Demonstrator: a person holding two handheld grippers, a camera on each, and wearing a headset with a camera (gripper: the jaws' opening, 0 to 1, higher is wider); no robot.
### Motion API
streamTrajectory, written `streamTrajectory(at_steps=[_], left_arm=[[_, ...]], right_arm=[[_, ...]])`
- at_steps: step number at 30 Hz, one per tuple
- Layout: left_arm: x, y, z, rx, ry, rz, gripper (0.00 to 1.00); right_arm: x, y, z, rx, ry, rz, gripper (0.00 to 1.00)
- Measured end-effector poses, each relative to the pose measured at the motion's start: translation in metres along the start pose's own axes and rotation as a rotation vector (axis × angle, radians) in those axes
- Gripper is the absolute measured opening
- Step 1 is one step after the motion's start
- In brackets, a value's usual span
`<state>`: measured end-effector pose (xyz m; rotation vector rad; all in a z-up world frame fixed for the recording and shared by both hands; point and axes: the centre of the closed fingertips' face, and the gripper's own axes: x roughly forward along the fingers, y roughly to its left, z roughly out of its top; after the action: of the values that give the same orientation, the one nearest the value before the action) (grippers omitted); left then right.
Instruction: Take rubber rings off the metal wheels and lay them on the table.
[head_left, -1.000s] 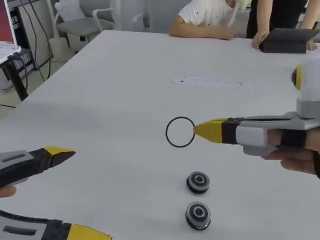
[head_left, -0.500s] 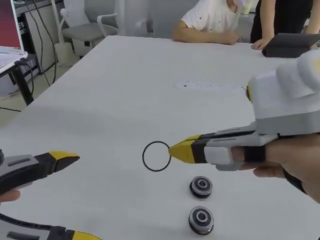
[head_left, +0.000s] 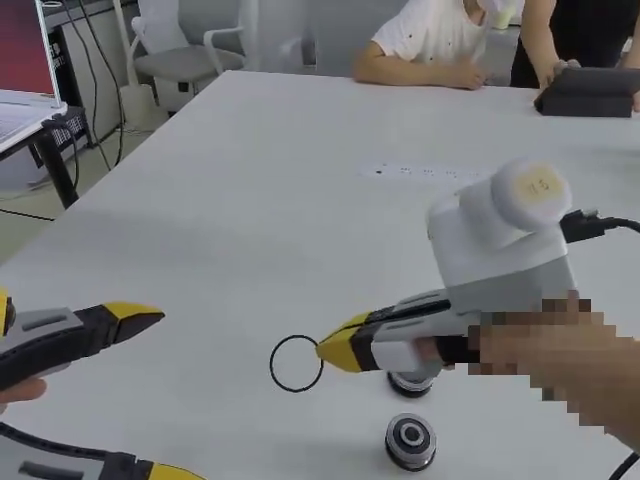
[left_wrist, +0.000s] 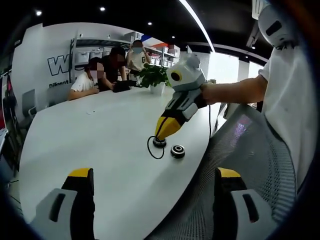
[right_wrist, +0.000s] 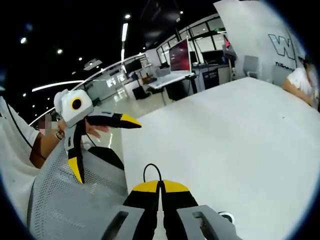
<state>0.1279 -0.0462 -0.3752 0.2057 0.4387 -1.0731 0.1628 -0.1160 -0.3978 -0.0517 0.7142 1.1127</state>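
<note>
My right gripper is shut on the edge of a thin black rubber ring, which hangs just left of the wheels and low over the white table. Two metal wheels with black rims stand near the table's front edge. One wheel is in full sight; the other wheel is partly hidden under the right gripper. In the right gripper view the ring loops up from the shut jaws. My left gripper waits at the lower left, open and holding nothing, as its own view shows.
People sit and stand at the table's far end with a dark tablet. A white power strip lies mid-table. A side desk with a laptop and an office chair stand to the left.
My right gripper has carried the ring down and toward the near left, from beyond the wheels to beside them. The left gripper has hardly moved.
</note>
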Motion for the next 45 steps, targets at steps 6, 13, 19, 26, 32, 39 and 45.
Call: streamTrajectory(at_steps=[6, 13, 19, 26, 32, 39, 45], left_arm=[[0.000, 0.000, -0.001, 0.003, 0.005, 0.001, 0.99], [0.002, -0.002, -0.002, 0.004, 0.011, -0.004, 0.99], [0.003, -0.002, -0.001, 0.002, 0.007, -0.003, 0.99], [0.002, -0.003, -0.003, 0.002, 0.012, -0.001, 0.99], [0.001, -0.003, -0.004, 0.001, 0.017, 0.002, 0.99], [0.003, -0.003, -0.003, 0.001, 0.021, 0.003, 0.99], [0.004, -0.004, -0.004, 0.003, 0.031, 0.001, 0.99]], right_arm=[[0.007, -0.004, -0.007, -0.006, 0.033, -0.003, 0.00], [0.015, -0.006, -0.015, -0.003, 0.060, -0.006, 0.00], [0.025, -0.008, -0.025, 0.004, 0.085, -0.015, 0.00], [0.033, -0.012, -0.033, 0.035, 0.081, -0.033, 0.00], [0.035, -0.014, -0.042, 0.065, 0.090, -0.031, 0.00], [0.038, -0.021, -0.044, 0.085, 0.079, -0.065, 0.00], [0.041, -0.026, -0.049, 0.084, 0.087, -0.096, 0.00]])
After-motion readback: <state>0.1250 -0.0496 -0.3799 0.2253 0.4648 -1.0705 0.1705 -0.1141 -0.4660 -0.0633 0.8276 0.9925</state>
